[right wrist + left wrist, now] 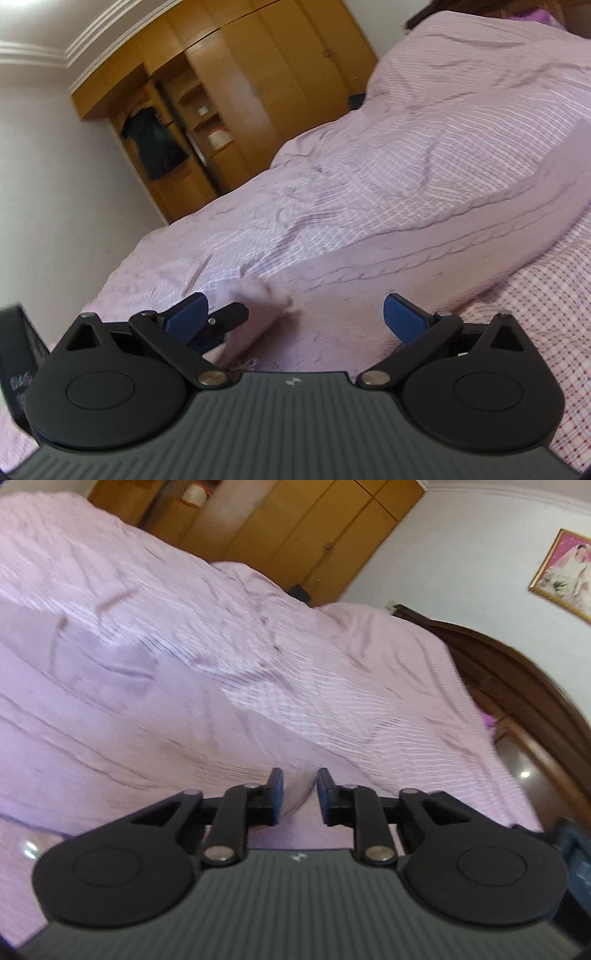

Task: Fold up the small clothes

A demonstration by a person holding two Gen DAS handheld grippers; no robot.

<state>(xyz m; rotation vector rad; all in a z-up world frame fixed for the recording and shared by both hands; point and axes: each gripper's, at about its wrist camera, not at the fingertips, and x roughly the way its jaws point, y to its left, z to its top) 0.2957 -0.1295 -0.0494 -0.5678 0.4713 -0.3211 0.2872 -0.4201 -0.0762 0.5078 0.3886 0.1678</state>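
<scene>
A pale pink cable-knit sweater [110,720] lies spread on the bed. In the left wrist view my left gripper [300,781] sits low over the sweater's near edge. Its jaws stand a little apart, a soft fold of the knit shows in the gap, and the pads do not press on it. In the right wrist view the same sweater [406,251] runs from the lower middle toward the right, and a bunched cuff [266,291] lies just past my left fingertip. My right gripper [293,301] hovers wide open over the knit with nothing held.
The bed is covered by a rumpled pink checked sheet [332,657] [369,155]. A wooden wardrobe [258,74] [314,528] stands beyond it, with a dark garment [155,144] hanging inside. A dark wooden headboard [517,679] and a framed picture [565,572] are at the right.
</scene>
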